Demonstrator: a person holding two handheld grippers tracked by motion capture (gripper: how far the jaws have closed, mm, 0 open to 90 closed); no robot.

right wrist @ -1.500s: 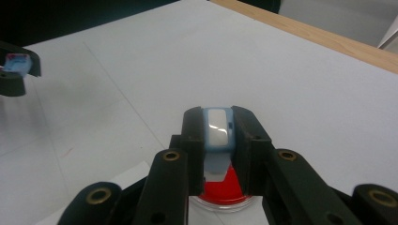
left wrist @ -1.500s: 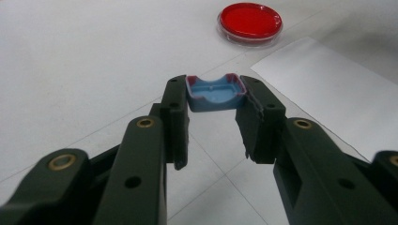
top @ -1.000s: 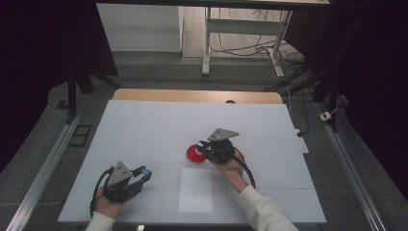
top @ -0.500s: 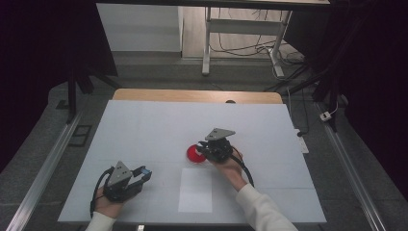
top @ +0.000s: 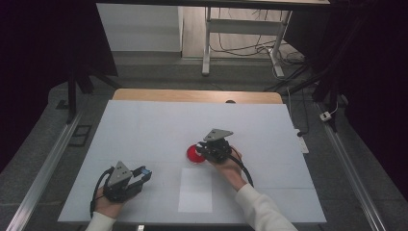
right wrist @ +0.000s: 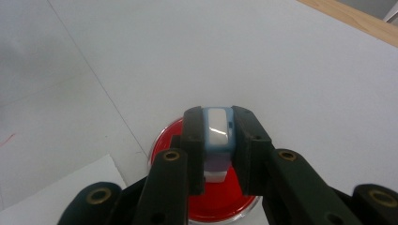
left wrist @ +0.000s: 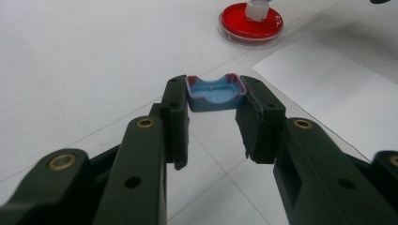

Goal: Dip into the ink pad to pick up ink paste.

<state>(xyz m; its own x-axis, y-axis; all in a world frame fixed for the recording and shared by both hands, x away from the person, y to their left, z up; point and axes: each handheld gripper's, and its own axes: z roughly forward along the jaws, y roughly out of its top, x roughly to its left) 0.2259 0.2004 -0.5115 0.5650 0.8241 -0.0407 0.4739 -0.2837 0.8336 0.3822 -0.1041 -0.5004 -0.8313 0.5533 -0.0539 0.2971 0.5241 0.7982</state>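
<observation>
Nothing is shifting: right hand-held gripper is clamping a white-and-blue block over the round red dish; left hand-held gripper is pinching a blue plastic cap.

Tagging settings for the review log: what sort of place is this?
Probably a lab or recording workspace: a white-topped table on metal framing, loose cables on the floor behind, and a red dish like a petri dish.

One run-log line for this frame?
left gripper: shut on blue cap | right gripper: shut on stamp over red ink pad
</observation>
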